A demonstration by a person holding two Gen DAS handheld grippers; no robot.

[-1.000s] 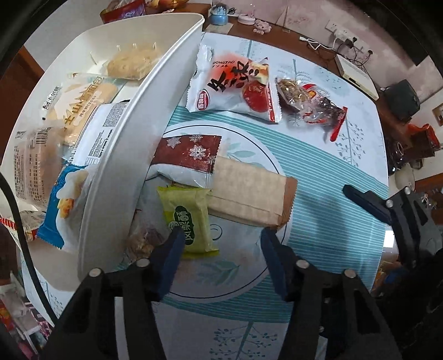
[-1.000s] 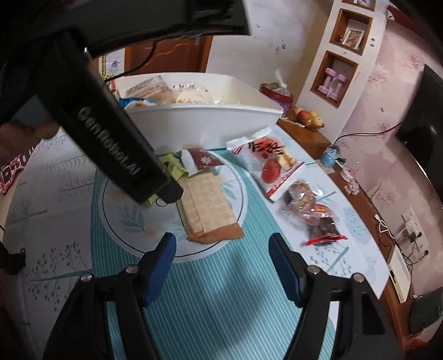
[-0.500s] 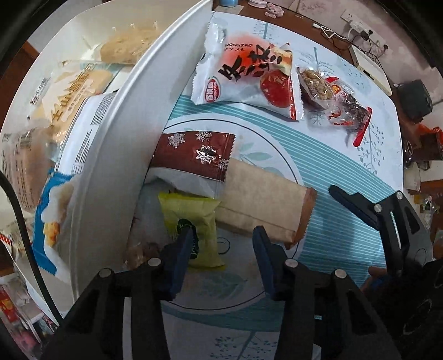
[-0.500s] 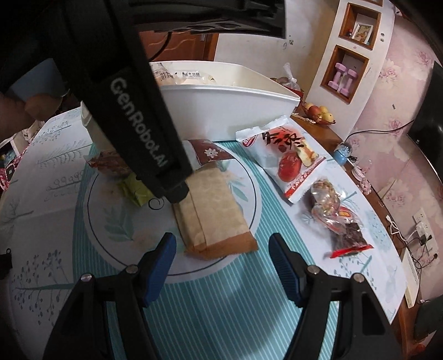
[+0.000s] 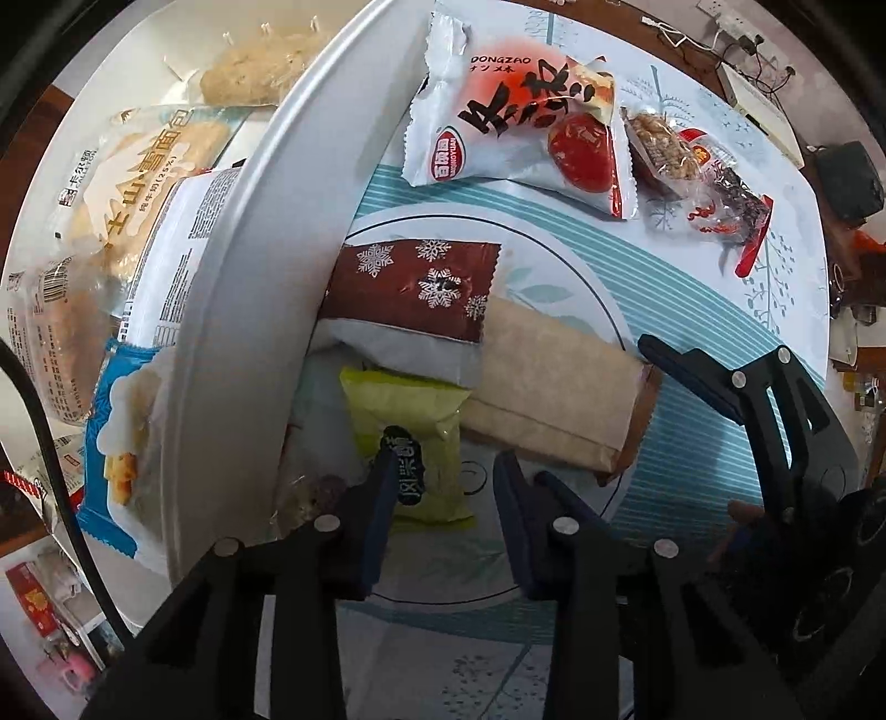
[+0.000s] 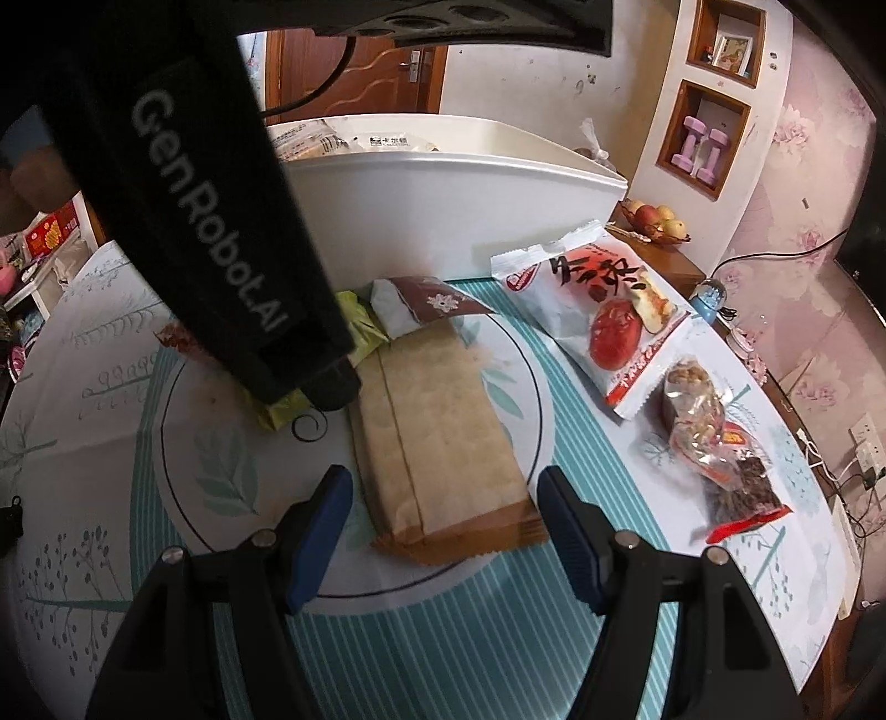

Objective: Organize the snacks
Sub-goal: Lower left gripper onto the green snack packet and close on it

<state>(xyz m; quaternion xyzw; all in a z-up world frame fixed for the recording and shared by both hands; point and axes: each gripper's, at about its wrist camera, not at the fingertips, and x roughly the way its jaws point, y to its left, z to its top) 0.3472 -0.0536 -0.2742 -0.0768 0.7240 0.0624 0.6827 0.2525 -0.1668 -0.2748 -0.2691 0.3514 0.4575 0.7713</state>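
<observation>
My left gripper (image 5: pixel 446 459) points straight down over a green snack packet (image 5: pixel 410 437). Its jaws are closing, with the packet's lower part between them; I cannot see the pads pressing on it. In the right wrist view the left gripper's black body (image 6: pixel 210 221) hides most of the green packet (image 6: pixel 360 327). My right gripper (image 6: pixel 443 482) stands open, straddling the near end of a tan paper packet (image 6: pixel 443 432) without touching it. A brown snowflake packet (image 5: pixel 415 288) overlaps both packets. The white bin (image 5: pixel 266 232) at the left holds several snacks.
A white red-date packet (image 6: pixel 598 310) and a clear bag of nuts (image 6: pixel 714 454) lie to the right on the patterned tablecloth (image 6: pixel 111 498). The bin wall (image 6: pixel 443 188) stands just behind the packets. A fruit bowl (image 6: pixel 653 221) and a power strip (image 5: pixel 731 27) sit on the sideboard beyond.
The left gripper has come down toward the green packet and its jaws have narrowed around it. The right gripper has come closer to the tan packet, with its jaws at the same width.
</observation>
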